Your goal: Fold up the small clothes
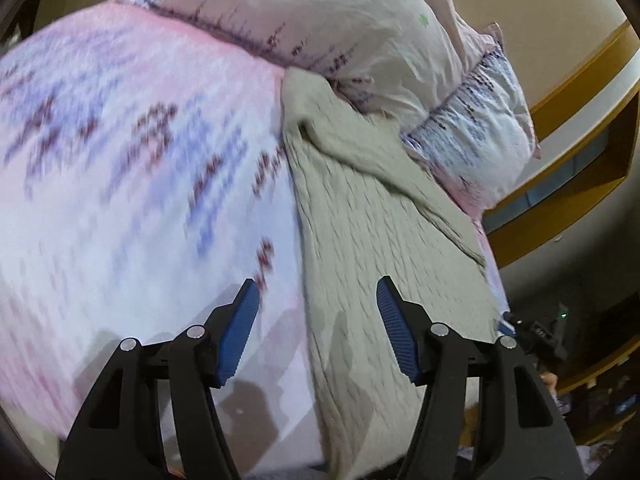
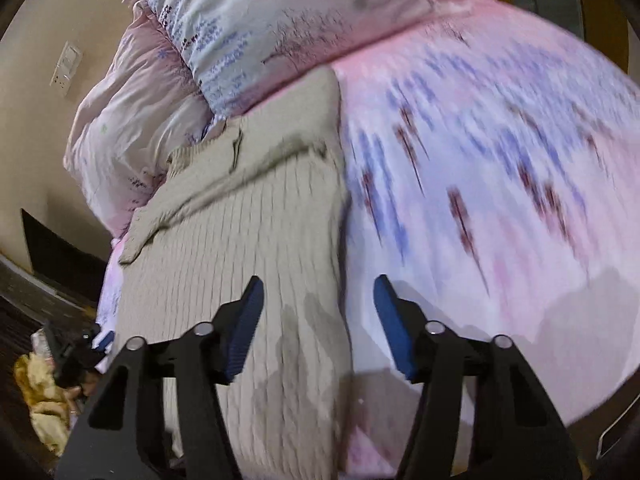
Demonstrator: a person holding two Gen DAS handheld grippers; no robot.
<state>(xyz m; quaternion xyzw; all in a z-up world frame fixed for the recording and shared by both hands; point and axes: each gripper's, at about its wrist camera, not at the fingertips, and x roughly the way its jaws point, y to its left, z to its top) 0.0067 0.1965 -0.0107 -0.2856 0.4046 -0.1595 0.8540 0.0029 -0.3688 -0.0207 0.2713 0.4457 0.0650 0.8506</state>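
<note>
A beige cable-knit sweater (image 1: pixel 360 216) lies flat on a pink and white patterned bedspread (image 1: pixel 120 160), folded into a long strip with a sleeve laid across its upper part. My left gripper (image 1: pixel 316 300) is open and empty, hovering above the sweater's left edge. In the right wrist view the sweater (image 2: pixel 248 232) lies left of centre on the bedspread (image 2: pixel 480 180). My right gripper (image 2: pixel 318 300) is open and empty, hovering above the sweater's right edge.
A pale floral pillow (image 1: pixel 320 20) rests at the head of the bed, also seen in the right wrist view (image 2: pixel 260 28). A wooden shelf (image 1: pixel 580 152) stands beside the bed. A yellow cloth (image 2: pixel 36 392) lies on the floor.
</note>
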